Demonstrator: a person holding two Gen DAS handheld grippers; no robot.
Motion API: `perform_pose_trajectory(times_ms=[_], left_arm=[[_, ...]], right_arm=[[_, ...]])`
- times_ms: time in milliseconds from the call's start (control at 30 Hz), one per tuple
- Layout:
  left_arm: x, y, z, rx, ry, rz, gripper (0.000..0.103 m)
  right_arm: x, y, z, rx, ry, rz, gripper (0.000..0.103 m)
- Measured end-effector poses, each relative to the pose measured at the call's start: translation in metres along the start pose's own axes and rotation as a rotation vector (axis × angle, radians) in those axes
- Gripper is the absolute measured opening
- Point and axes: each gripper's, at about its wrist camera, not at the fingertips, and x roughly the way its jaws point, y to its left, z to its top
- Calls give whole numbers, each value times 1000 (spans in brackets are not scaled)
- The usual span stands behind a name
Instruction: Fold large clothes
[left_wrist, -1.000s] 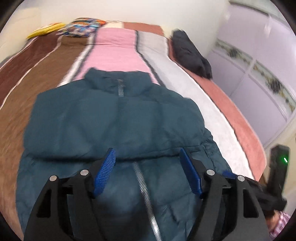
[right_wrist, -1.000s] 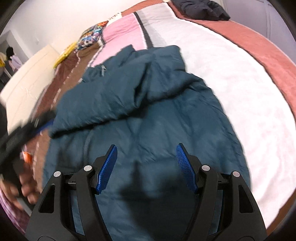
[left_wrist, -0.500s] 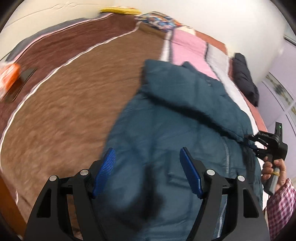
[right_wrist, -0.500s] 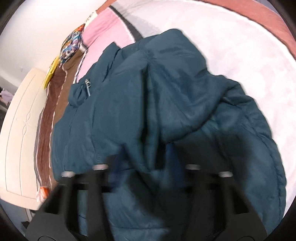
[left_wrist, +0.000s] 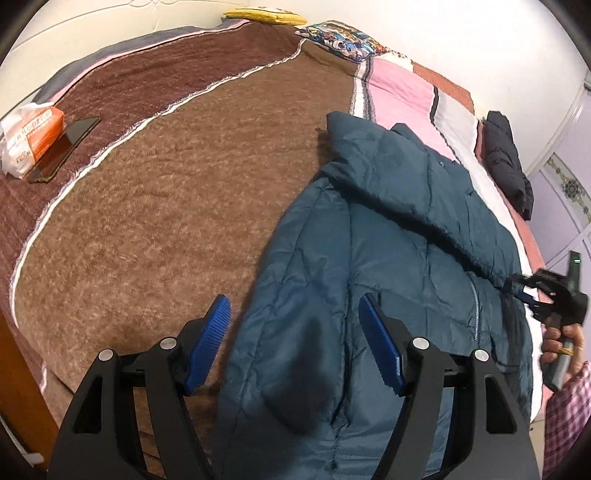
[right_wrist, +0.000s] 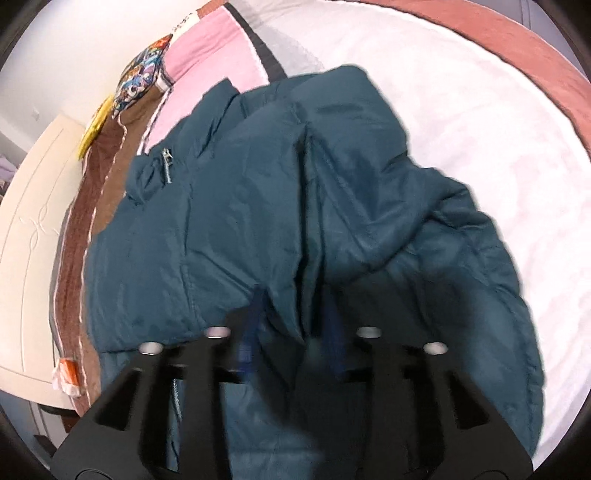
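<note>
- Left wrist view showed our left gripper with its blue ribbed fingers spread wide and holding nothing, poised over the near left edge of the dark teal quilted puffer jacket, probably so we could take that side for the next fold.
- We had the jacket lying zip-up on the bed, across its brown, pink and white striped blanket, which gave a broad flat surface for so bulky a garment.
- Right wrist view was blurred: our right gripper sat at a bunched ridge of the jacket, fingers drawn near together, seemingly pinching that fabric, though we could not tell for sure.
- One sleeve lay folded across the chest, so we judged the fold partly done.
- An orange tissue pack and a dark phone lay well apart, out of the way.
</note>
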Motion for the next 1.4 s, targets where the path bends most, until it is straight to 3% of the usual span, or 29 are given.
perform_pose_trajectory(times_ms=[100,267,400,500,900,1233,1400], left_arm=[[-5,7,-1,9,13,16,71],[-8,22,-13,35,80,18,74],[-7,30,-29,30,155,-7,74],[-8,33,-41,41,191,-20,74],[-22,25,-86,111,262,-57,74],[-17,25,-100,109,293,-86,74],[-15,19,-101,121,288,-54,74]], right_arm=[[-30,-10,-16,-48,-10,14,53],[-87,-55,-68,-108,-9,-56,57],[-120,-96,-110,-78,27,-98,66],[-132,-118,-135,-51,66,-110,67],[-122,-123,-182,-109,180,-120,68],[-118,-123,-195,-154,153,-137,70],[-118,-115,-200,-189,130,-165,70]])
